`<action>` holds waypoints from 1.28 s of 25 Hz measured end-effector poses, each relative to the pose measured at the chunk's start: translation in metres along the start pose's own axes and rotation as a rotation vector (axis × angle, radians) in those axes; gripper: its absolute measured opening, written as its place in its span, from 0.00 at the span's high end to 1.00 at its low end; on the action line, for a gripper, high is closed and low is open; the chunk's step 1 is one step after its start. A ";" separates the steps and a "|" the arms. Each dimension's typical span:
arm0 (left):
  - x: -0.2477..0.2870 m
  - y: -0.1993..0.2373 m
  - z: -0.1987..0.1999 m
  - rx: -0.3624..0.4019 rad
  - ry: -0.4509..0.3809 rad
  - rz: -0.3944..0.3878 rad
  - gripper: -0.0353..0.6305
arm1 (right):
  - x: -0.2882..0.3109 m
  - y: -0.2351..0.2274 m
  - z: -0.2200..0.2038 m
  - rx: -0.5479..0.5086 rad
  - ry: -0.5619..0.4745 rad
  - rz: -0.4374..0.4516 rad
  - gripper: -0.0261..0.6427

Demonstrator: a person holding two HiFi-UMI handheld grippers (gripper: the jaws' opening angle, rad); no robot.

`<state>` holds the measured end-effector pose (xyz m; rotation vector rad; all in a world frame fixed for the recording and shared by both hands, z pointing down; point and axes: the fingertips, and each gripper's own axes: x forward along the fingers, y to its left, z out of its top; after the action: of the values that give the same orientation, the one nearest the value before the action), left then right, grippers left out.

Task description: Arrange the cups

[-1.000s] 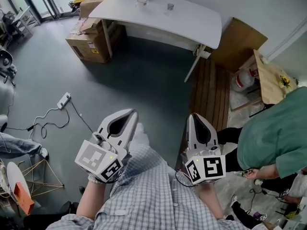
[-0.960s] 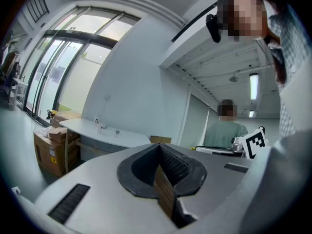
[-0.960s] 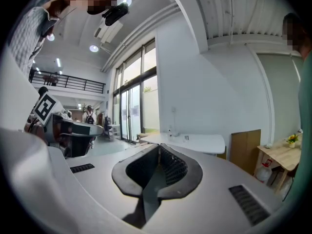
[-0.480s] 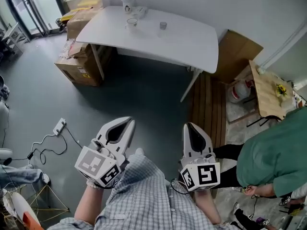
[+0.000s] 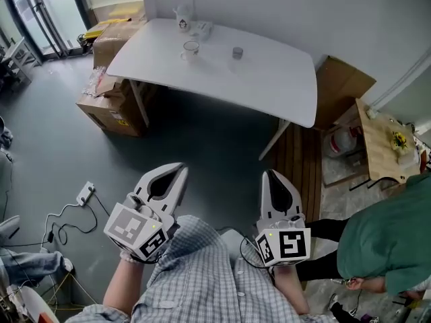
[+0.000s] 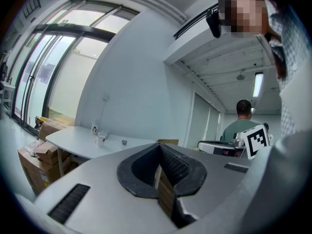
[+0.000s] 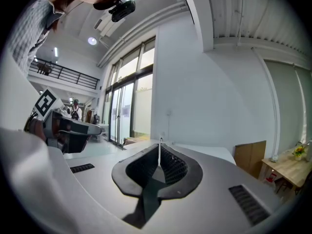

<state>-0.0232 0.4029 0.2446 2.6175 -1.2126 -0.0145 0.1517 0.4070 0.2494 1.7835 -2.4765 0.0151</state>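
White tabletop point(image 5: 269, 79) now sits lower and fuller in the head view than a second ago. The person has walked toward it, and both grippers have come along at waist height, well short of its near edge. I judge that the arranging has not begun – this is only the approach.

Three cups stand at the far left part of the tabletop. A clear glass point(image 5: 191, 48) is nearest to the middle. A small grey cup point(image 5: 237, 52) stands to its right, apart from it. A white mug point(image 5: 182, 17) waits at the tabletop's back edge, behind the glass. Just beside the mug lies something pale and flat; I cannot tell what it is. Cardboard boxes point(image 5: 111, 106) stand on the floor under the tabletop's left end.

The left gripper point(image 5: 179, 170) has its fingers point(image 6: 183, 167) pressed together at the tips, and nothing is between them; only the hollow behind the tips is open. The right gripper point(image 5: 272, 175) is the same – fingers point(image 7: 173, 167) clenched, meeting in one thin line, empty. Neither touches anything. Both will need to open before any cup can be taken.
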 end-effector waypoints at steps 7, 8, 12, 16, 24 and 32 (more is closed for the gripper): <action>0.011 0.025 -0.001 -0.008 -0.005 0.040 0.93 | 0.037 -0.013 -0.007 0.008 0.036 0.012 0.92; 0.013 0.030 0.000 0.003 -0.003 0.052 0.93 | 0.044 -0.016 -0.008 0.006 0.041 0.012 0.92; 0.024 0.062 0.008 0.030 -0.014 0.115 0.93 | 0.084 -0.027 -0.012 0.033 0.038 0.032 0.92; 0.046 0.086 0.016 0.042 -0.018 0.149 0.93 | 0.131 -0.036 -0.020 0.035 0.043 0.069 0.92; 0.127 0.129 0.045 0.015 -0.051 0.140 0.93 | 0.221 -0.056 -0.010 0.004 0.038 0.138 0.92; 0.225 0.153 0.055 -0.014 -0.042 0.109 0.93 | 0.291 -0.083 -0.008 -0.242 0.055 0.231 0.92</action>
<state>0.0023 0.1268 0.2496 2.5475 -1.3633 -0.0569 0.1396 0.1062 0.2769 1.3802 -2.5061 -0.2066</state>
